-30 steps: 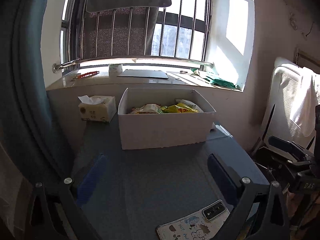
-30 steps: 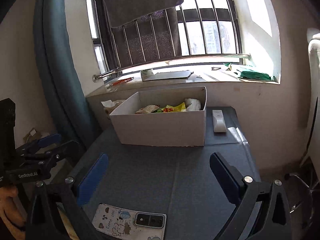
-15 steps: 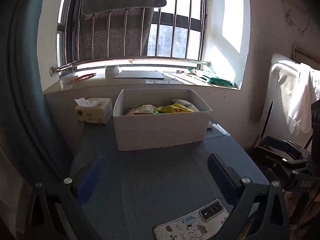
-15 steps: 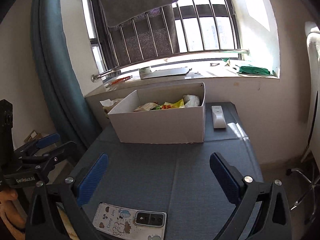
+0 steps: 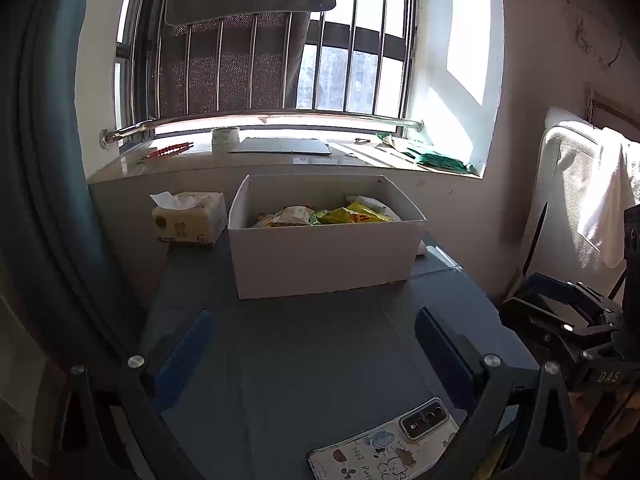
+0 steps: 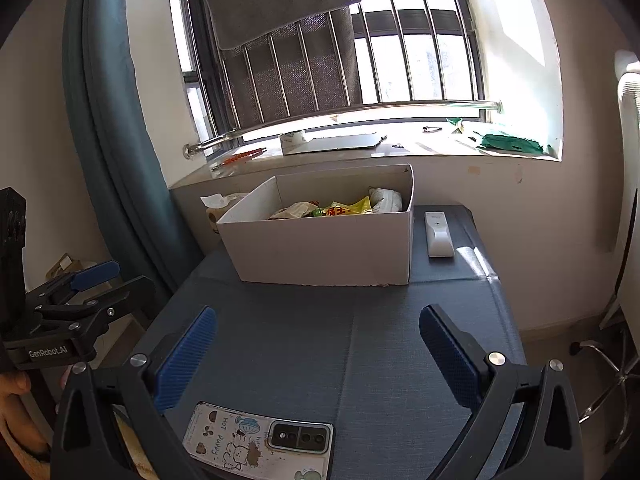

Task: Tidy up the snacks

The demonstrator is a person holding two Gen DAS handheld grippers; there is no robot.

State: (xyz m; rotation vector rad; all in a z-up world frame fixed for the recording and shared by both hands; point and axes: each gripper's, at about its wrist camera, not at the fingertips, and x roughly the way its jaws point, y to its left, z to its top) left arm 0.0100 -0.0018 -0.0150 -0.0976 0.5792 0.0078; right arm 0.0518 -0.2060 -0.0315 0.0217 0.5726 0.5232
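Note:
A white cardboard box (image 5: 324, 256) stands at the far end of the dark blue table (image 5: 312, 360). It holds several snack packets (image 5: 340, 214), yellow, green and white; they also show in the right wrist view (image 6: 340, 208), inside the same box (image 6: 320, 252). My left gripper (image 5: 312, 352) is open and empty, held over the near part of the table. My right gripper (image 6: 320, 348) is open and empty too, also well short of the box. Each gripper shows at the edge of the other's view.
A phone in a cartoon case (image 6: 260, 438) lies at the table's near edge. A tissue pack (image 5: 188, 218) sits left of the box, a white remote (image 6: 438, 234) right of it. A windowsill (image 5: 280, 152) with small items runs behind. A blue curtain (image 6: 108, 128) hangs left.
Both grippers have drawn back and risen slightly, so the box sits a little lower and farther in both views. Both stay open and empty.

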